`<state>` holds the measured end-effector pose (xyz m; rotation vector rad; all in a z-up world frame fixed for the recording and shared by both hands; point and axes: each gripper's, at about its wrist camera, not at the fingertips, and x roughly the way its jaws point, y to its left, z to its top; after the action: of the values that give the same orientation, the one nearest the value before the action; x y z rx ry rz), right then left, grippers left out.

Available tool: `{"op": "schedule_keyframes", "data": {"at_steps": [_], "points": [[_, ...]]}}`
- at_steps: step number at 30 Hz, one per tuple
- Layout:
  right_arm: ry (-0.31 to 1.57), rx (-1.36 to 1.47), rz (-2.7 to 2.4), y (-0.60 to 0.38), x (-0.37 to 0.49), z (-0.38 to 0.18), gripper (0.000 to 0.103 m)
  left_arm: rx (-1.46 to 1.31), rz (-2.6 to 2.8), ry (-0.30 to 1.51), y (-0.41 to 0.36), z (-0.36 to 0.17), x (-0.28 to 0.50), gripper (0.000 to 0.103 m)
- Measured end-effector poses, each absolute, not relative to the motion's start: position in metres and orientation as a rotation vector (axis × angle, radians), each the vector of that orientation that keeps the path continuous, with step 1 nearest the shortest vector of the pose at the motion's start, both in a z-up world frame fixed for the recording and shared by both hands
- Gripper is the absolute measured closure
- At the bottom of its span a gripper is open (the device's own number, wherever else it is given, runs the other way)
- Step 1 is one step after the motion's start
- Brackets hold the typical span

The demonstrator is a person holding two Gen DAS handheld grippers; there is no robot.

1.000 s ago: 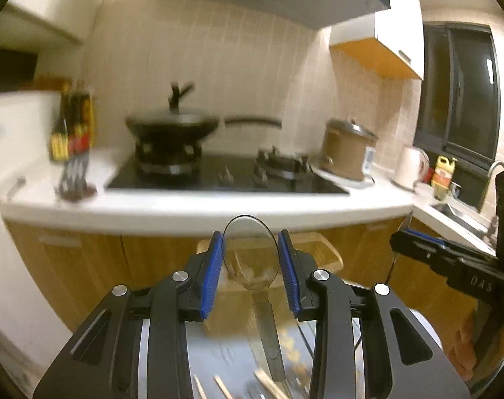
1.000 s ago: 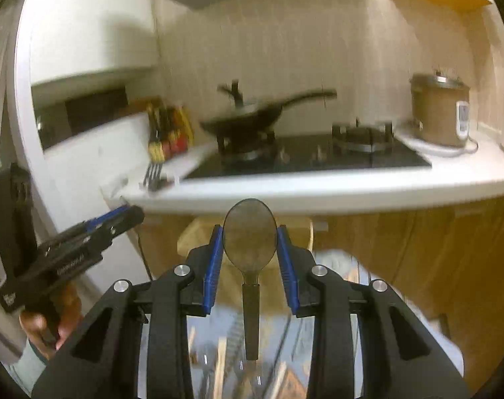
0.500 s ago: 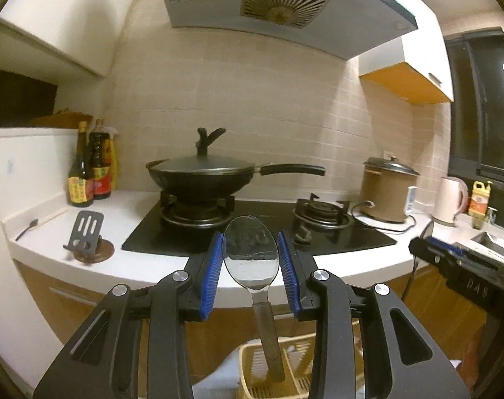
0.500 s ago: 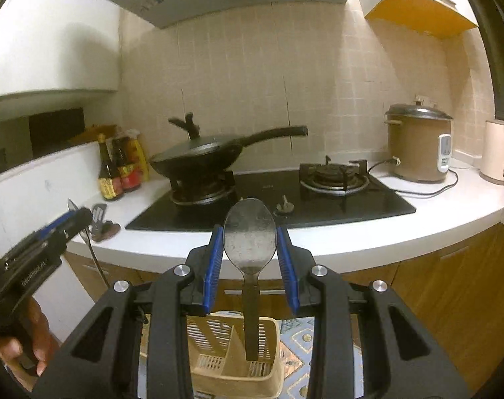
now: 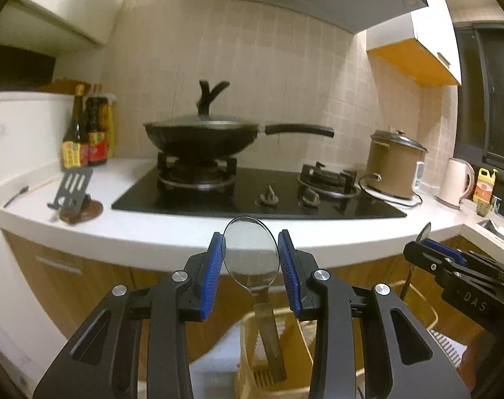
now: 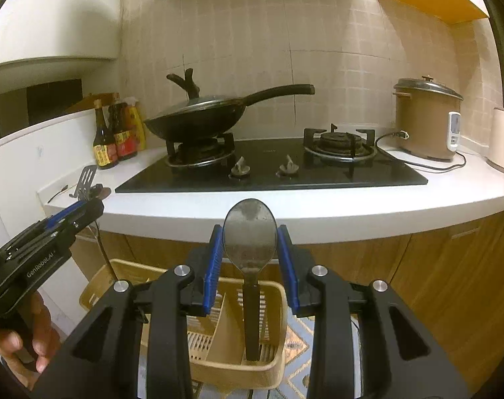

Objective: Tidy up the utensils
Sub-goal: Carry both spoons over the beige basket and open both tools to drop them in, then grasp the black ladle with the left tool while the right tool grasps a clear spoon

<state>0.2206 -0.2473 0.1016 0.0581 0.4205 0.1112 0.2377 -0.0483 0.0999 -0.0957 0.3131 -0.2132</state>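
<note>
The left gripper (image 5: 251, 259) is clamped on a shiny spoon (image 5: 250, 253), bowl up between its blue pads, handle hanging into the caddy (image 5: 305, 352) below. The right gripper (image 6: 250, 247) likewise grips a dull spoon (image 6: 250, 232) (dark-handled) over the same caddy (image 6: 278, 302).
</note>
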Motion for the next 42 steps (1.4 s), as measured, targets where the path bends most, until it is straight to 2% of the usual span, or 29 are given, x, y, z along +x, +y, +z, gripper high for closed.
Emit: {"op": "schedule_keyframes", "data": {"at_steps": [3,4,5,7,20,26,30,42], "points": [[0.449,0.075,0.132,-0.248,0.217,0.101,0.073,-0.120,-0.237,0.339,-0.044,0.097,0.235,0.070],[0.458,0.081,0.139,-0.249,0.216,0.101,0.070,-0.132,-0.251,0.350,-0.040,0.097,0.234,0.067],[0.470,0.089,0.150,-0.250,0.215,0.102,0.053,-0.137,-0.255,0.353,-0.039,0.097,0.232,0.063],[0.466,0.106,0.153,-0.252,0.208,0.105,0.038,-0.148,-0.263,0.358,-0.035,0.100,0.225,0.062],[0.482,0.160,0.152,-0.268,0.134,0.146,0.038,-0.204,-0.293,0.397,0.003,0.135,0.153,0.058],[0.546,0.138,0.156,-0.260,0.104,0.141,0.038,-0.173,-0.285,0.469,0.008,0.135,0.118,0.054],[0.629,0.140,0.159,-0.257,0.092,0.120,0.038,-0.155,-0.270,0.580,0.013,0.113,0.104,0.054],[0.893,0.176,0.228,-0.254,0.092,0.049,0.038,-0.173,-0.272,0.973,0.028,-0.002,0.095,0.054]]}}
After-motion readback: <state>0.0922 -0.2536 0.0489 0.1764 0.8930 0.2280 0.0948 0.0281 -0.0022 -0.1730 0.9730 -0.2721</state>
